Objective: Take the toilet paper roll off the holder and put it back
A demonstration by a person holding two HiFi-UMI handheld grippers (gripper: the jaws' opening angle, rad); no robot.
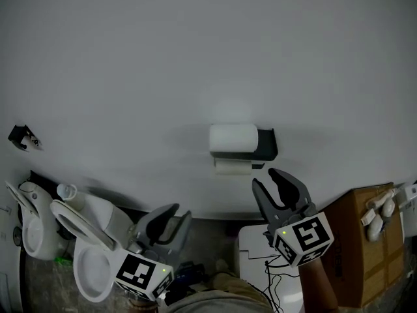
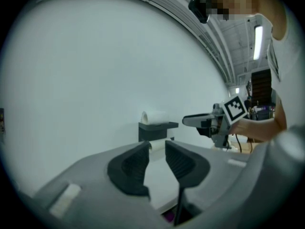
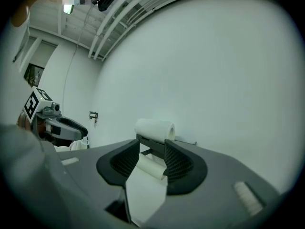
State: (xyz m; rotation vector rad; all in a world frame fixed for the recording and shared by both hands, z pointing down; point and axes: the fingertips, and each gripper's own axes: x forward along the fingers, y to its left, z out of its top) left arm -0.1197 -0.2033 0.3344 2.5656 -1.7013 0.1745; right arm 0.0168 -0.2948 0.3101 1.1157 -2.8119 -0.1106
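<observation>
Your left gripper holds nothing, jaws narrowly apart; your right gripper, also empty, gapes wider. One black holder on the wall carries two toilet paper rolls: top roll on its shelf, lower roll hanging beneath.

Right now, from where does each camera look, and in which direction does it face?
Head view: on the person's head, facing forward and down at the holder with the toilet paper roll on top; left gripper, right gripper and a forearm show.
Left gripper view: rides the left gripper, faces the holder along its open fingers; the right gripper shows at right.
Right gripper view: rides the right gripper, faces the holder between open fingers; the left gripper shows at left.
All three share the holder and toilet paper roll.
</observation>
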